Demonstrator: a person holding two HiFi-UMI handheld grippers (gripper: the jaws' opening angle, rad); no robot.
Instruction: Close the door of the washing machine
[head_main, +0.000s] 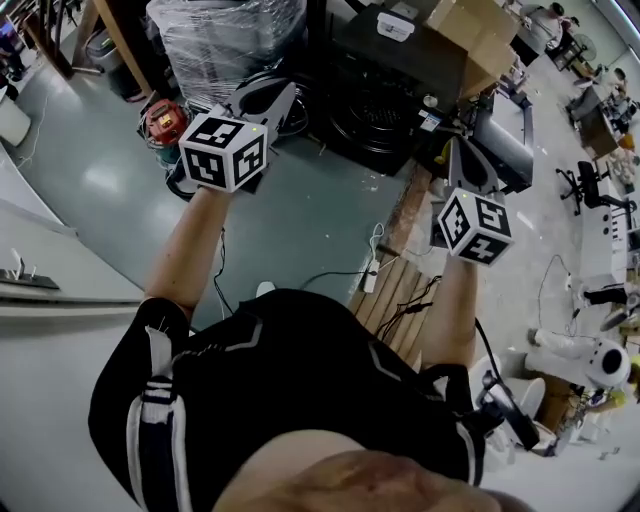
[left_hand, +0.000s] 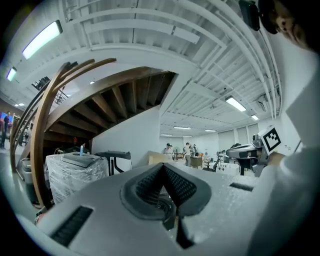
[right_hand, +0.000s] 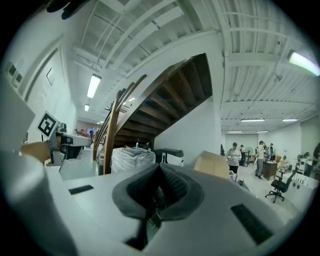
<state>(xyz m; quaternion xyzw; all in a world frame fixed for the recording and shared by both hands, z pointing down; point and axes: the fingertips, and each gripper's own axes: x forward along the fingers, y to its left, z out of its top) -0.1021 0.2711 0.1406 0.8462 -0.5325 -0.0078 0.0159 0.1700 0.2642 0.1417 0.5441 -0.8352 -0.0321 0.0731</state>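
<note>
My left claw (left_hand: 162, 167) and right claw (right_hand: 159, 169) are both clenched on nothing, held level. No washer door shows in any view. I'd expect a stiff hinged door, light to swing; push its free edge.

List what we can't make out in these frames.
- Washing machine door: not identifiable in any view.
- Plastic-wrapped load: head view, cut by the top edge; the wrap hides its contents.
- Floor at the person's feet: head view, hidden by torso.
- Distant people: right gripper view, too small.
</note>
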